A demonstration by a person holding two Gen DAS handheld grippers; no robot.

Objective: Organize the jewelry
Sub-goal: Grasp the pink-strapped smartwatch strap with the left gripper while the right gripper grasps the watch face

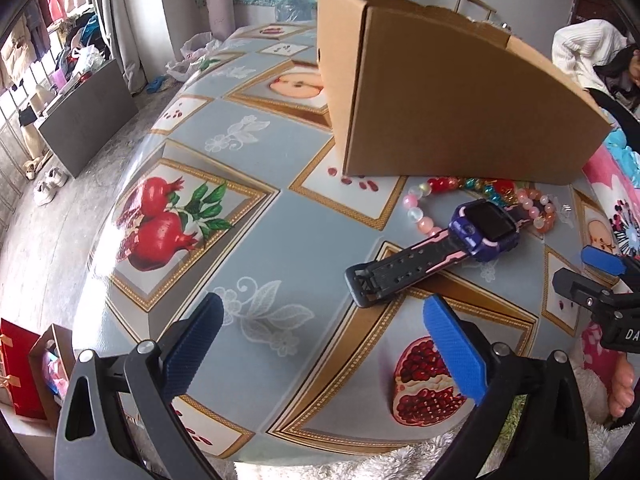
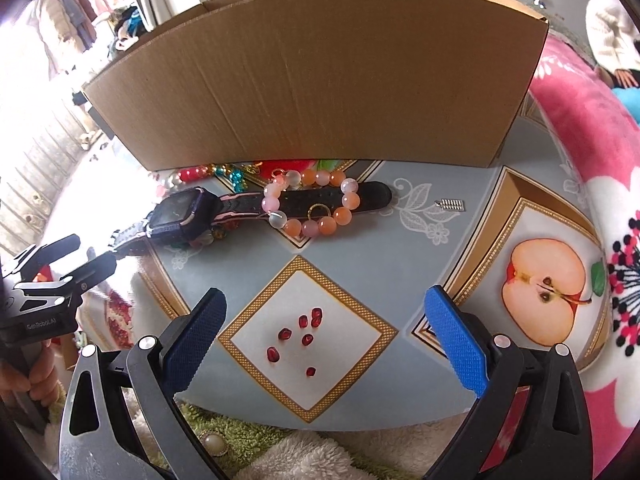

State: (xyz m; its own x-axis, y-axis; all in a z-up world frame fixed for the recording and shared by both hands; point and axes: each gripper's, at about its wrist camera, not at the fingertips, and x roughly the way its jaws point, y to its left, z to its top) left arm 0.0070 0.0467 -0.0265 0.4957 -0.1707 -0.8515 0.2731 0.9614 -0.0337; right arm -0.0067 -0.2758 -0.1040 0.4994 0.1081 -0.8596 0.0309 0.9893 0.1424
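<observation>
A purple and pink watch [image 1: 476, 230] [image 2: 188, 216] with a black strap lies on the fruit-print tablecloth. Across its strap rests a pink and orange bead bracelet [image 2: 320, 204] [image 1: 536, 210]. Behind them, against the cardboard box [image 1: 452, 108] [image 2: 312, 76], sits a heap of red, gold and teal beads [image 1: 472, 186] [image 2: 216, 174]. A small silver charm [image 2: 451, 204] lies alone to the right. My left gripper [image 1: 332, 340] is open, short of the watch strap's end. My right gripper [image 2: 332, 332] is open over printed pomegranate seeds, well short of the bracelet.
The table's near edge [image 2: 320, 428] meets a fluffy white and green cloth. A pink flowered blanket [image 2: 592, 152] lies along the right side. A person in white [image 1: 588, 52] sits at the far right. The floor at the left holds shoes [image 1: 50, 184] and a grey cabinet [image 1: 88, 120].
</observation>
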